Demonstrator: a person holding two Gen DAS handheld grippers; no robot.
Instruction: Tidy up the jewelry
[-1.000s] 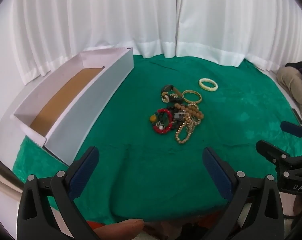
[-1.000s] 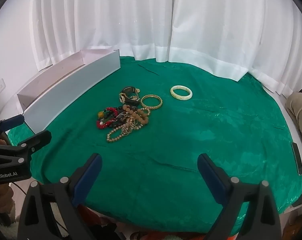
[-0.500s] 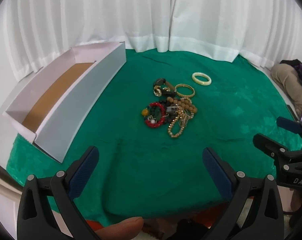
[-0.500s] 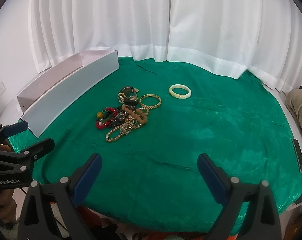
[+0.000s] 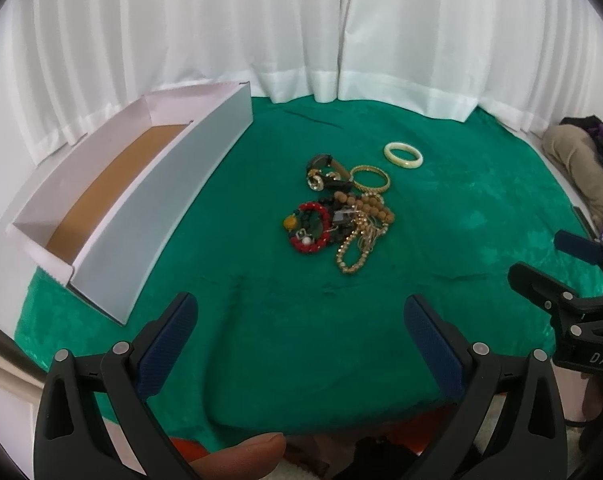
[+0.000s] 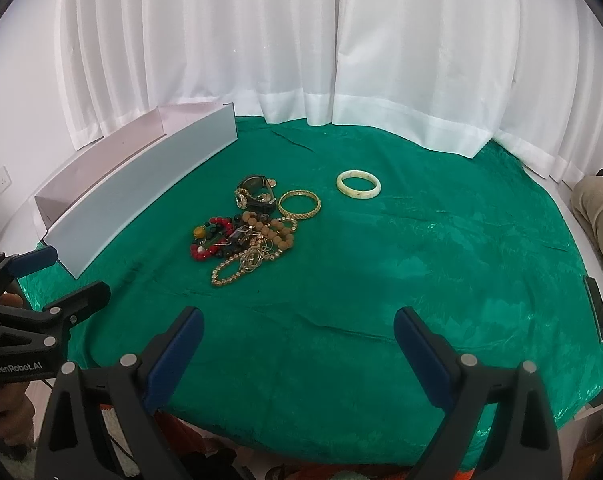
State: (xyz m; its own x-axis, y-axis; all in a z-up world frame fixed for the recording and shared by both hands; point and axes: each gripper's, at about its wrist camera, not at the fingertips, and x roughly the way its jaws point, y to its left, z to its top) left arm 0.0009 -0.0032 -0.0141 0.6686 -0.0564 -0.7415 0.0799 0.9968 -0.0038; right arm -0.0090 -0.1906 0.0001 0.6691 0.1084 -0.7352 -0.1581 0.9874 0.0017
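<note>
A tangled pile of jewelry [image 5: 341, 216] lies mid-cloth: a red bead bracelet [image 5: 309, 224], a wooden bead string [image 5: 365, 204], a gold chain [image 5: 353, 248], a watch [image 5: 325, 168] and a gold bangle [image 5: 369, 178]. A pale jade bangle [image 5: 403, 155] lies apart behind it. A long white box [image 5: 149, 204] with a brown floor stands at the left. My left gripper [image 5: 301, 320] is open and empty, near the cloth's front edge. My right gripper [image 6: 297, 332] is open and empty too. The pile also shows in the right wrist view [image 6: 245, 236], as does the jade bangle [image 6: 358, 184].
A green velvet cloth [image 5: 461, 208] covers the round table. White curtains [image 5: 301, 28] hang behind it. A phone [image 6: 597, 312] lies at the table's right edge. Someone's clothed leg [image 6: 597, 208] is at the far right.
Both grippers have drawn back and risen a little, so the pile looks smaller and farther. The jaws stay open. Nothing on the cloth has moved.
</note>
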